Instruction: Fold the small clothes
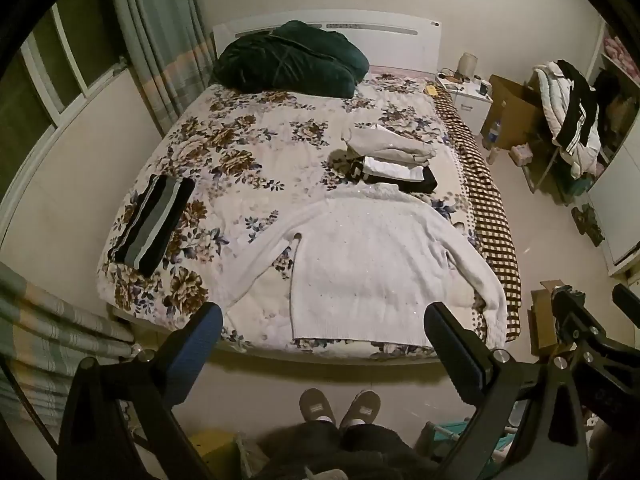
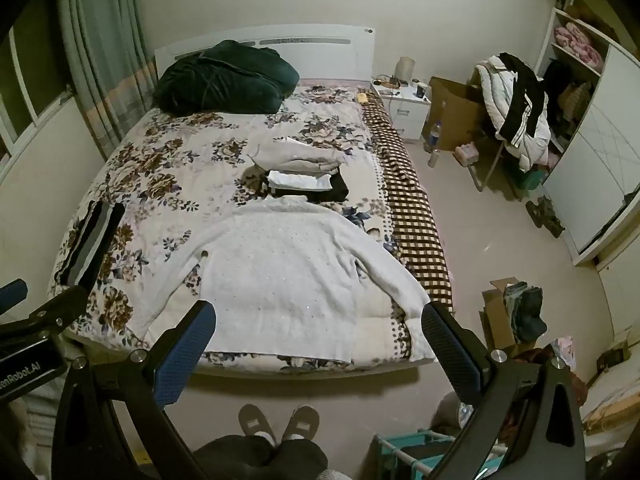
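Lying flat on the floral bed [image 1: 224,148], the white sweater [image 1: 360,276] has both sleeves spread, its hem toward the bed's near edge, beyond the fingertips of both grippers. The left gripper [image 1: 322,322] hangs above the floor with its 2 fingers wide apart, holding nothing; the right gripper [image 2: 318,322] is the same. Past the sweater's collar sits a stack of folded clothes [image 1: 394,162]; far left of the fingers lies a striped folded garment [image 1: 154,224].
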Motion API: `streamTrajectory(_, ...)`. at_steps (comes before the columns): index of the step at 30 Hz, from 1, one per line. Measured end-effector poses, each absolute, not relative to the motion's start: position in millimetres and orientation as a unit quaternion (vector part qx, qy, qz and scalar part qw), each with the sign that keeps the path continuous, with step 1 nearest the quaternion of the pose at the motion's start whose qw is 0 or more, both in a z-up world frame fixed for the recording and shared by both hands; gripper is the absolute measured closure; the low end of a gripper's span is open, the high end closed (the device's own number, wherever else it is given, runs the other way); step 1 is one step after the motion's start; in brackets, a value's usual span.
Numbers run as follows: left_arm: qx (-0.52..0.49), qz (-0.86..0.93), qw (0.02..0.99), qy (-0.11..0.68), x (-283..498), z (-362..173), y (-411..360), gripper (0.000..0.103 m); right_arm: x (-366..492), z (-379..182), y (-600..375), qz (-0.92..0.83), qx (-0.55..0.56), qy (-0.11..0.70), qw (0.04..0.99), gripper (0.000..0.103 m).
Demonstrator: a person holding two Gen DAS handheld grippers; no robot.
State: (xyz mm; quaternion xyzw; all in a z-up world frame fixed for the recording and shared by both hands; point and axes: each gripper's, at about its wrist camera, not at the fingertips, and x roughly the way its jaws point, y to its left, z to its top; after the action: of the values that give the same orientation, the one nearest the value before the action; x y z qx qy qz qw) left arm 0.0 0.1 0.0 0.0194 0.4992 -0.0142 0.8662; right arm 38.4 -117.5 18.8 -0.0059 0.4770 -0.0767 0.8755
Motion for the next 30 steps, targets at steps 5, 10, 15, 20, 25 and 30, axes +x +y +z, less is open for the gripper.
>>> streamTrajectory(5, 0.019, -0.016, 0.866, 0.499, -0.3, 0.3, 0.3, 0.0, 36.9, 19.8, -116.6, -0.079, -0.011, 0.476, 0.876, 0.0)
streamTrajectory(10, 0.02, -0.013, 0.867, 0.499, -0.4, 0.3, 0.0, 0.0, 35.4, 20.8, -116.3, -0.079, -0.01, 0.476, 0.876, 0.0)
streamTrajectory(15, 0.021, -0.013, 0.867, 0.498, -0.2, 0.1, 0.0, 0.0, 33.7, 22.0, -115.9, -0.078, -0.009, 0.475, 0.877, 0.0)
streamTrajectory(20, 0.021, -0.012, 0.867, 0.497, -0.3, 0.2, 0.1, 0.0, 32.2, 23.0, -115.6, -0.076, -0.008, 0.475, 0.877, 0.0)
streamTrajectory(25, 0.02, -0.01, 0.868, 0.497, -0.1, 0.4, 0.2, 0.0, 30.6, 24.1, -115.1, -0.076, -0.009, 0.475, 0.877, 0.0)
streamTrajectory(30, 0.021, -0.01, 0.868, 0.496, 1.2, 5.5, 2.3, 0.0, 29.3, 25.1, -114.7, -0.075, -0.008, 0.474, 0.877, 0.0)
